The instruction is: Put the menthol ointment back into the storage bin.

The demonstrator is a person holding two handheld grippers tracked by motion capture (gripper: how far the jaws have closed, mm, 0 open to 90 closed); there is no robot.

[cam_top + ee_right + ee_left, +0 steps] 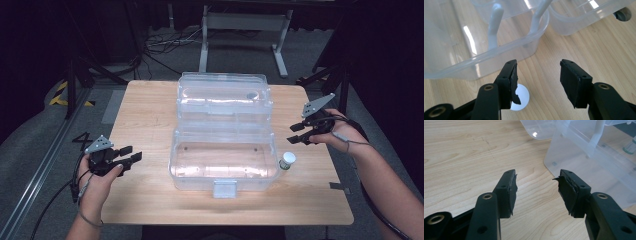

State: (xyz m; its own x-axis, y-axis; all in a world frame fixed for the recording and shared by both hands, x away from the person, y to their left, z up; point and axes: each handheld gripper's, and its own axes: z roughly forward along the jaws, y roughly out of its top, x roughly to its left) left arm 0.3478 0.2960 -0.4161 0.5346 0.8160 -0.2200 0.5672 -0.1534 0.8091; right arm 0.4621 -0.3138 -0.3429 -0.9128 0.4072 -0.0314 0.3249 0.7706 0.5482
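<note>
A clear plastic box (186, 176) lies with its lid (200, 82) swung back in the middle of the wooden table (145, 115). A small vial with a white cap (287, 160) stands just right of the box's base. My left gripper (132, 153) hovers open at the box's left, nothing between its jaws; in the left gripper view the gripper (537, 173) points toward the box's near corner (564, 157). My right gripper (292, 134) is open above and behind the vial. In the right gripper view the gripper (537, 62) shows the white cap (523, 98) below the left jaw.
A latch tab (224, 188) sticks out from the box's front wall. A small round grey thing (252, 94) shows at the lid's right part. Table legs and cables (165, 42) lie on the floor beyond the table's far edge.
</note>
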